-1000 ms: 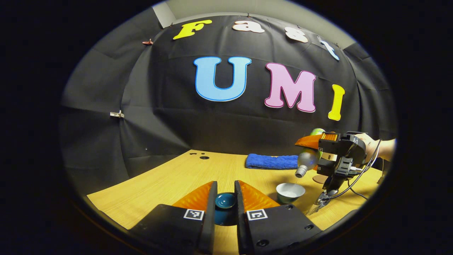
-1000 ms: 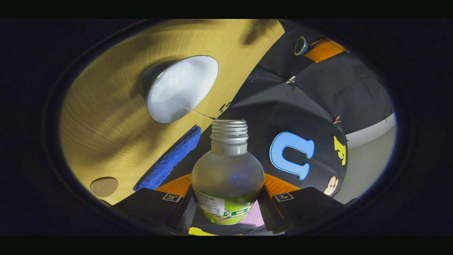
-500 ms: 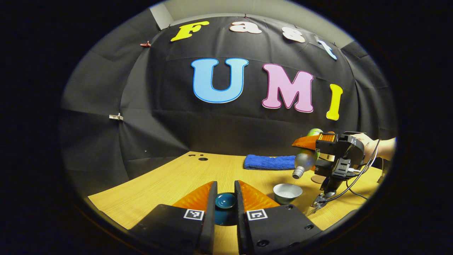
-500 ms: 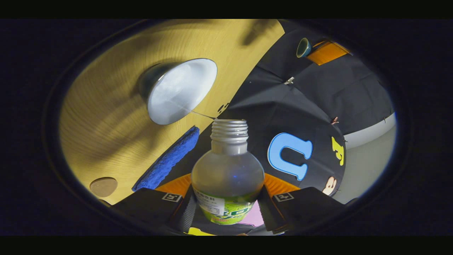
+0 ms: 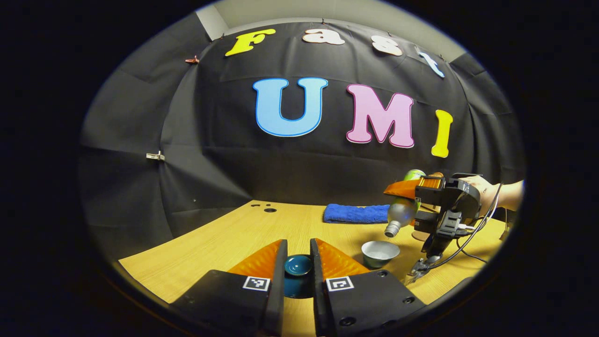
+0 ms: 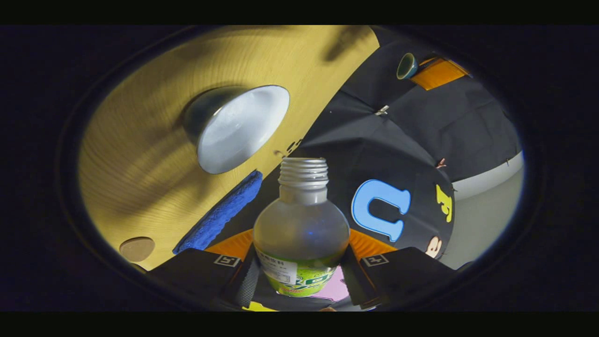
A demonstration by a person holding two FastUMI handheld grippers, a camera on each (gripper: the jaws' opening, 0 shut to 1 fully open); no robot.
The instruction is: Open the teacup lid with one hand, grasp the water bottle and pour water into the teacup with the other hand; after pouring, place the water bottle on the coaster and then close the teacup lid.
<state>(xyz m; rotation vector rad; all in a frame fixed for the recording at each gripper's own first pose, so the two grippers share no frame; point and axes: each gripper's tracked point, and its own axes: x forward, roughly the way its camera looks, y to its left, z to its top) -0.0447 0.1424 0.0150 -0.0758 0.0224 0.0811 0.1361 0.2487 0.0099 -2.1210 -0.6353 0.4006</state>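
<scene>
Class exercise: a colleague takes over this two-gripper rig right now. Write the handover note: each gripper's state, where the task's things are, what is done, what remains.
Left gripper: shut on the teacup lid, held above the table.
Right gripper: shut on the water bottle, uncapped, tilted neck-down above the teacup.
Teacup stands open on the table. Coaster lies bare past the blue cloth.
Done: lid off, bottle grasped and tipped over the cup.
Left: finish pouring, stand the bottle on the coaster, put the lid back on the cup.

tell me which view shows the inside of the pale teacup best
The right gripper view: the pale round teacup is large, its open mouth facing the camera. In the left gripper view the teacup is small and far off, seen obliquely.
</scene>
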